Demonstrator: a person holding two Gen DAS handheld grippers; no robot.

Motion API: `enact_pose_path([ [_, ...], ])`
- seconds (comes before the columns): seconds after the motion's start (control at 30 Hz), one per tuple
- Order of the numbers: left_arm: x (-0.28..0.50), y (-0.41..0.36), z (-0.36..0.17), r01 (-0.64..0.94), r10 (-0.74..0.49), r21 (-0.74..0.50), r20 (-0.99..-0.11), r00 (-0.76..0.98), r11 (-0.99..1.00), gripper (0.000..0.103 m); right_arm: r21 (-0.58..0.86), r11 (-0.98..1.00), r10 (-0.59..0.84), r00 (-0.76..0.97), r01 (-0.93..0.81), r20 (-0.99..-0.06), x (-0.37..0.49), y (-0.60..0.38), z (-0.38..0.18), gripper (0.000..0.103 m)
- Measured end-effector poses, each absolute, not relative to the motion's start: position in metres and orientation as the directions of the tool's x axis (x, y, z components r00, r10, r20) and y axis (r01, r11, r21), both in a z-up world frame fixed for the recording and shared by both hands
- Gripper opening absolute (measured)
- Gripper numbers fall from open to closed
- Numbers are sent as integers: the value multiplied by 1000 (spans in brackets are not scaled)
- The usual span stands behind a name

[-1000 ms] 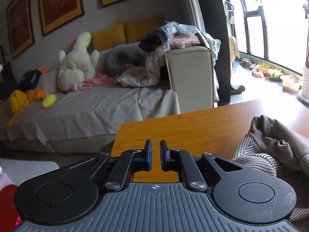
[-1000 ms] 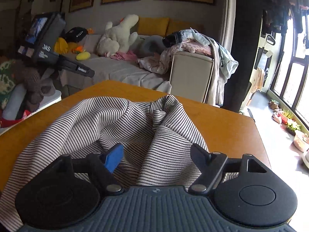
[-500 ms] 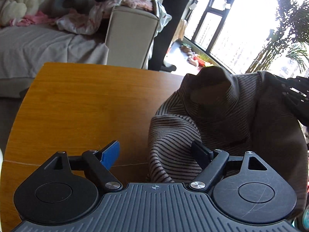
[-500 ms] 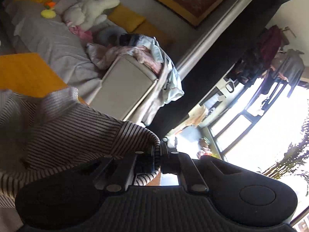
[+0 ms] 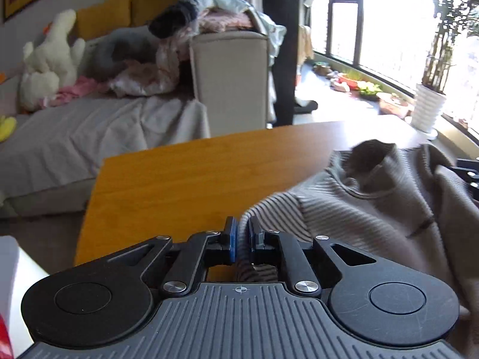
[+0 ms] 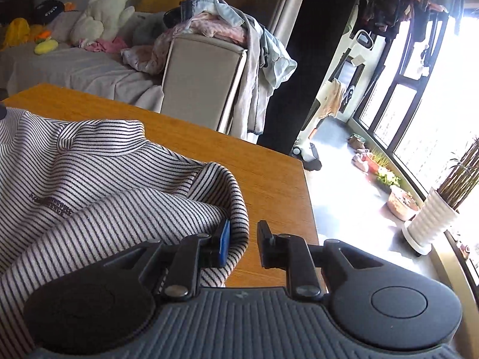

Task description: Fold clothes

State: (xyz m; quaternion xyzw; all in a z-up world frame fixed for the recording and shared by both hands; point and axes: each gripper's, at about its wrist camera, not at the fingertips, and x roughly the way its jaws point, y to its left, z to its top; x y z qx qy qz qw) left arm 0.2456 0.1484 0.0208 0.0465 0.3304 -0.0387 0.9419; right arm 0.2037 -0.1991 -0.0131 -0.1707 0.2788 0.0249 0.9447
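Note:
A striped long-sleeved top (image 5: 374, 209) lies bunched on the wooden table (image 5: 179, 179), its collar standing up. My left gripper (image 5: 243, 236) is shut on an edge of the top at its left side. In the right wrist view the same striped top (image 6: 89, 185) spreads to the left with dark lettering on it. My right gripper (image 6: 244, 243) is open, and a fold of the top's edge hangs loosely between its jaws against the blue pad on the left finger (image 6: 224, 243).
A grey sofa (image 5: 89, 125) with a white plush toy (image 5: 51, 62) and piled clothes (image 5: 209, 15) stands beyond the table. A white ribbed plant pot (image 6: 431, 224) and small potted plants stand by the window on the right. The table's right edge (image 6: 308, 197) is close to my right gripper.
My left gripper has closed on the top's edge. My right gripper, shut on the fabric half a second ago, has opened, and its view has swung back down to the table.

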Motion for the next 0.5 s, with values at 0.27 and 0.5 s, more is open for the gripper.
enact_pose_path([
  [0.27, 252, 180, 43, 52, -118, -123, -622, 774, 991, 47, -55, 971, 169, 834, -231, -525, 120, -220, 31, 56],
  [0.5, 183, 112, 33, 267, -398, -302, -580, 711, 915, 87, -207, 923, 205, 869, -325, -450, 129, -178, 51, 50],
])
